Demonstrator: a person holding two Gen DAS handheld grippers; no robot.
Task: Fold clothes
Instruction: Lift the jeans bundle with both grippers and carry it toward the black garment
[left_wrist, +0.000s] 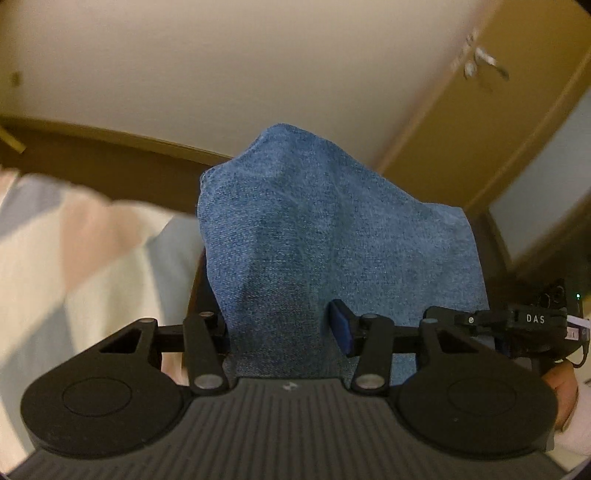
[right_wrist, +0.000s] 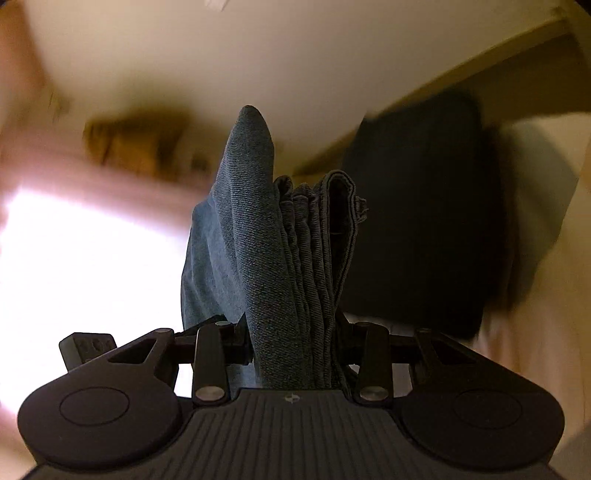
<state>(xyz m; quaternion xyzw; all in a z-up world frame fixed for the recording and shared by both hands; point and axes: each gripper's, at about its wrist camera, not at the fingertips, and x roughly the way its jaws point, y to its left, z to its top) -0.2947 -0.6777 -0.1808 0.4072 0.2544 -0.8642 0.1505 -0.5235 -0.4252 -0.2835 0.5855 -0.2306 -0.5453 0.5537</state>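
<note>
- Blue denim, a pair of jeans, fills the middle of both wrist views, raised clear in front of a pale wall.
- In the left wrist view the cloth rises as a broad, rounded hump from between the fingers of the left claw; one blue-padded fingertip presses into its right side, while the other finger is hidden behind the fabric.
- The left claw is partly closed and clamped on the denim.
- In the right wrist view the jeans show as several stacked folds with a stitched hem edge on the right, standing up between the fingers of the right claw.
- The right claw is likewise partly closed, gripping that thick bundle of layers.
- Beyond the cloth in the left view lie a pale striped fabric surface at the left, a brown wooden border under the wall, and a door with a metal handle at the upper right.
- At the right edge of that view the other claw's body, lettered "DAS", sits beside a hand.
- The right view's background is blurred: a bright white patch at the left and a dark shape at the right.
</note>
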